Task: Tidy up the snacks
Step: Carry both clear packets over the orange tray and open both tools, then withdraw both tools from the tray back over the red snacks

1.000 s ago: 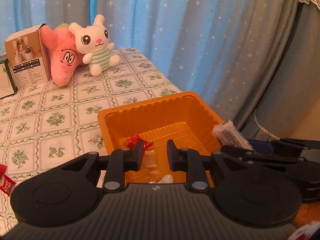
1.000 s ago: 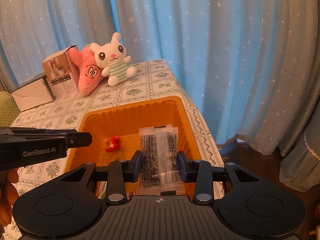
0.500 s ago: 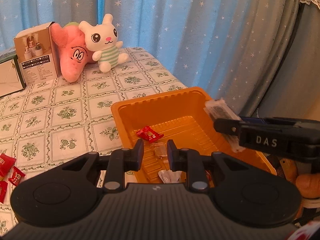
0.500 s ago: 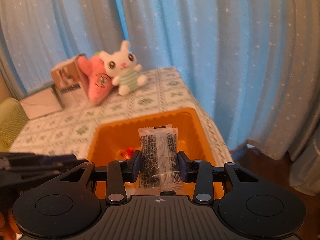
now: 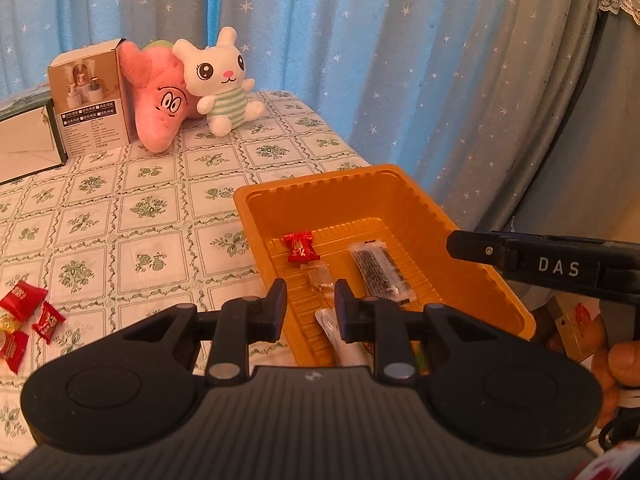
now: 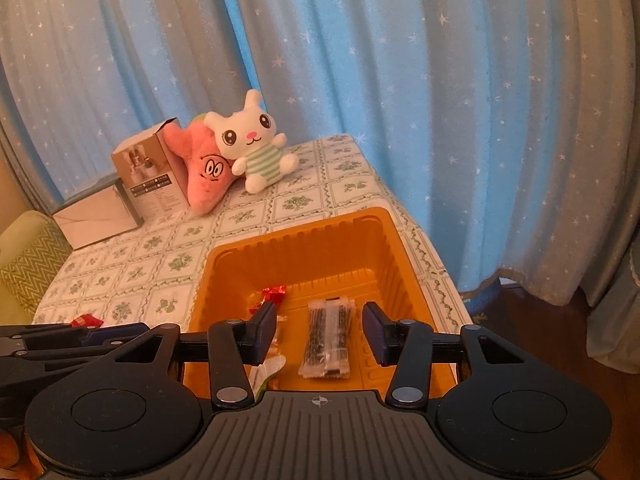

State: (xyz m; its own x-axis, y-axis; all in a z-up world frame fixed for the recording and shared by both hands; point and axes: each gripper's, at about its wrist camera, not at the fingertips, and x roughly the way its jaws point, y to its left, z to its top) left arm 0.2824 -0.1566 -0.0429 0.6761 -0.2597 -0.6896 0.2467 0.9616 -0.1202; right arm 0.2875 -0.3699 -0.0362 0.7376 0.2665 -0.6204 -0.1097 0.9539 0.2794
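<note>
An orange tray sits at the table's right edge. In it lie a clear packet of dark seeds, a red candy, a small clear-wrapped sweet and a white wrapper. My right gripper is open and empty above the tray, over the seed packet; it shows as a black bar at the right of the left wrist view. My left gripper is empty, jaws a narrow gap apart, over the tray's near left rim.
Several red candies lie on the tablecloth at the left; one shows in the right wrist view. A white bunny plush, a pink plush and a cardboard box stand at the back. Blue curtains hang behind.
My right gripper opened and let go of the seed packet, which now lies in the tray. My left gripper drew back to the left.
</note>
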